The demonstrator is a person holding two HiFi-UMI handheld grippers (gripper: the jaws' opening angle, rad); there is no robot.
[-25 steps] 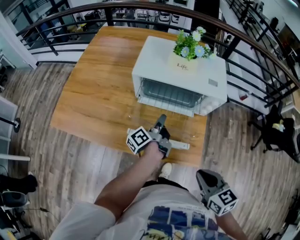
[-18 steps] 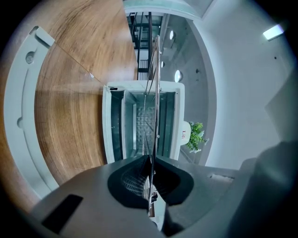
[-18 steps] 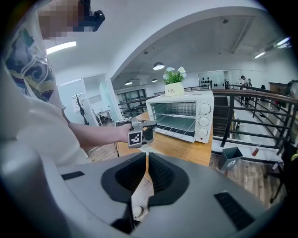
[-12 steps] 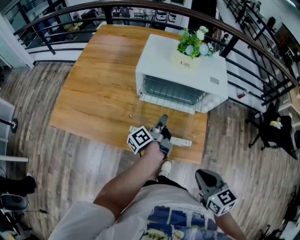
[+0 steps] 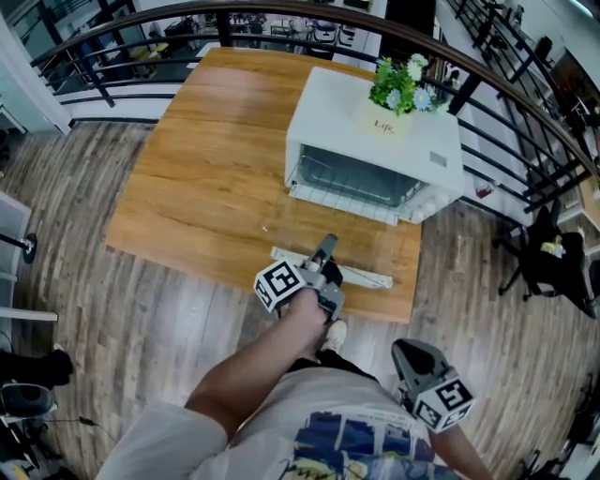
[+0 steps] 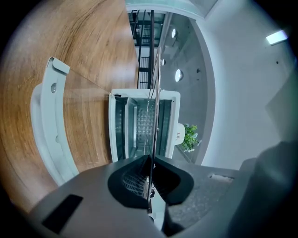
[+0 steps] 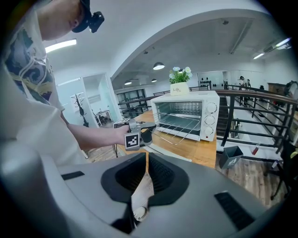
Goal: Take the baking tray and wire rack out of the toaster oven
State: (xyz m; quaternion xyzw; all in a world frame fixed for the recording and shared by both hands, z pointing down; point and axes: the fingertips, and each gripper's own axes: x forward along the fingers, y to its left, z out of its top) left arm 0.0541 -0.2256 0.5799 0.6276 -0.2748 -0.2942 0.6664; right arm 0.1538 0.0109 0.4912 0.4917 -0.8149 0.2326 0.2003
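Here's the left gripper point(image 5: 325, 246) out over the near edge of the wooden table point(image 5: 206, 169), pointing level at the white toaster oven point(image 5: 375, 131). Its jaws are clamped down on the front wire of the wire rack point(image 7: 179, 131). In the left gripper view the gripper point(image 6: 150, 160) is rolled onto its side, so the rack point(image 6: 152, 93) shows edge-on as one thin line running from the pinch straight toward the oven point(image 6: 172, 121).

From the right gripper view you get the side angle. The rack hangs in the air above the tabletop and slopes a little. Its near edge is in the left gripper point(image 7: 152, 128) and its far edge reaches the oven's point(image 7: 186, 111) open mouth. The oven door is folded down flat, and its white handle point(image 5: 361, 275) lies just beside the gripper.

Something grey sits in the oven cavity. Whether that's the baking tray, I can't tell.

The right gripper point(image 5: 405, 347) is held low at the person's side, over the wood floor point(image 5: 94, 281), well apart from the table. Its jaws point(image 7: 146, 158) are closed tip to tip, with nothing between them.

A potted plant point(image 5: 403, 82) sits on top of the oven, and a dark railing point(image 5: 281, 14) curves behind the table.
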